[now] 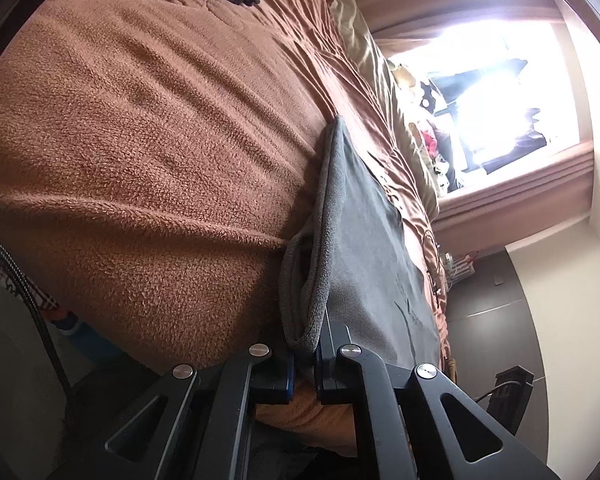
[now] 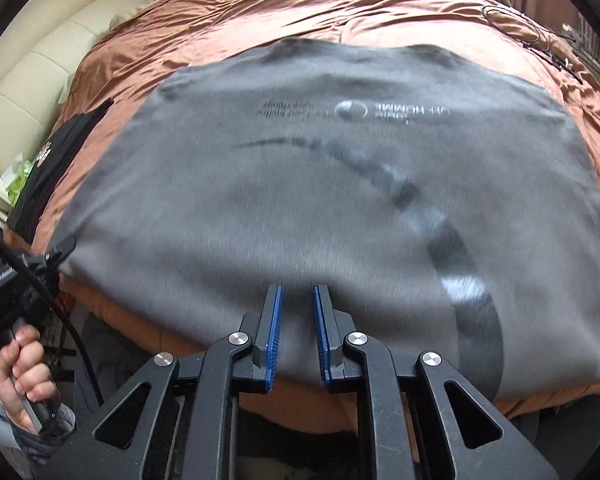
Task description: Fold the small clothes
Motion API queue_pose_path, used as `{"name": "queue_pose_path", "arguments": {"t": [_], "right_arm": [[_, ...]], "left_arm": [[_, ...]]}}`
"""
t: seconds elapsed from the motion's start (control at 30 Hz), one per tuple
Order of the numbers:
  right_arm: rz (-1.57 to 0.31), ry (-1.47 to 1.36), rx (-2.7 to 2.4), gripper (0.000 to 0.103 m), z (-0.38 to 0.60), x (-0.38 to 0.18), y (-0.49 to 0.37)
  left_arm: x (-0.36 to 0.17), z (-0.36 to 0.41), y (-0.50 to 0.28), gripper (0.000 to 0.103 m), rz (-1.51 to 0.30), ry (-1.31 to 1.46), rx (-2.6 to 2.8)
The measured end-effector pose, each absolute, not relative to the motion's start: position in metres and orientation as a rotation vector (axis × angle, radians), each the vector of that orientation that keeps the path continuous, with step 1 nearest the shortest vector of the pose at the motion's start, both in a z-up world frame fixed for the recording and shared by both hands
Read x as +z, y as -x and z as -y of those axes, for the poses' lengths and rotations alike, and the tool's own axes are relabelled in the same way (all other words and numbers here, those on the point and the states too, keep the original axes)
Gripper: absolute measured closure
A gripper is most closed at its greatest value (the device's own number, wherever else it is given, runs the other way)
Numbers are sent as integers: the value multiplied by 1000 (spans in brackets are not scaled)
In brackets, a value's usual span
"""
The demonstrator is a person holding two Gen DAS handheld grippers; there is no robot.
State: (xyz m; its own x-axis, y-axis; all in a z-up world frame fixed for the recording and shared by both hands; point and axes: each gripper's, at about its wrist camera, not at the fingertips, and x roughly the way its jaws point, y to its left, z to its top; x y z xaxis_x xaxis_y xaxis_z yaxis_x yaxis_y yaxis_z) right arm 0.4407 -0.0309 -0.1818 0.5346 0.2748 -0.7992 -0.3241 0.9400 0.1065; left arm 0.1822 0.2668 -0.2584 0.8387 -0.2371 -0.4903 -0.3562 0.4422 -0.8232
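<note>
Two black hand-held grippers work at the near hem of one grey short-sleeved cotton T-shirt (image 2: 300,184), which lies spread flat, printed side up, across a rust-brown fleecy bedspread (image 2: 228,20). The left gripper (image 1: 304,354) sits at the shirt's left near corner with its blue-padded jaws drawn almost fully together, pinching the doubled, rolled edge of grey cloth between the pads; from its camera the shirt runs away from the fingertips as a narrow grey strip along the blanket. In the right wrist view that same gripper shows at the far left, gripped by a hand (image 2: 20,376), its tip touching the shirt's corner. The right gripper (image 2: 298,336) points steeply down at the middle of the near hem. Its jaws stand narrowly apart, with a low ridge of grey fabric lying between the blue pads; whether the pads actually press on it cannot be told. A folded black garment (image 2: 56,168) lies on the bedspread, left of the shirt.
</note>
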Motion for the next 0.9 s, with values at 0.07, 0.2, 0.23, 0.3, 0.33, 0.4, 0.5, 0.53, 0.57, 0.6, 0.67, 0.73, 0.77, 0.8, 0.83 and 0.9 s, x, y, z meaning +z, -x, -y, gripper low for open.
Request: {"name": "queue_pose_path", "arguments": {"t": [0.07,0.2,0.23,0.3,0.33,0.4,0.5,0.53,0.57,0.6,0.67,0.73,0.77,0.8,0.83,0.9], "right_arm": [[-947,60,340,90,28,-185,-454],[-966,28,323,90,24,-194,-481],[-965,29,324,90,22,-195,-487],[-961,34,323,90,17,-194,-496],[-961,33,321,90,15,-193,-502],[-962,24,317,90,13,-191,-515],[-965,27,317,90,9,-189,-533],[-970,23,317,90,8,-189,-539],[-974,18,317,90,7,-189,-545],[-976,12,317,90,7,-188,-552],[-979,13,309,90,5,-185,-563],[-987,6,310,90,3,-184,-576],[-987,13,305,90,3,-183,-583],[-988,23,296,90,2,-182,-589],[-988,24,292,90,2,-181,-594],[-996,19,294,90,0,-181,-606]], "left_arm": [[-259,-265,-182,97,-605,1140,85],[-261,-265,-180,97,-606,1162,87],[-262,-264,-180,97,-607,1168,90],[-263,-263,-179,97,-608,1178,96],[-263,-263,-179,97,-609,1181,100],[-262,-262,-179,97,-610,1188,109],[-262,-261,-179,97,-610,1214,121],[-263,-261,-179,97,-609,1223,124],[-263,-261,-180,97,-608,1230,127],[-263,-261,-179,97,-607,1235,130],[-264,-260,-178,97,-603,1251,135],[-265,-259,-178,97,-601,1259,140],[-265,-258,-178,97,-601,1262,143],[-265,-257,-178,97,-600,1264,145],[-265,-257,-178,97,-600,1262,148],[-263,-255,-178,97,-603,1257,152]]}}
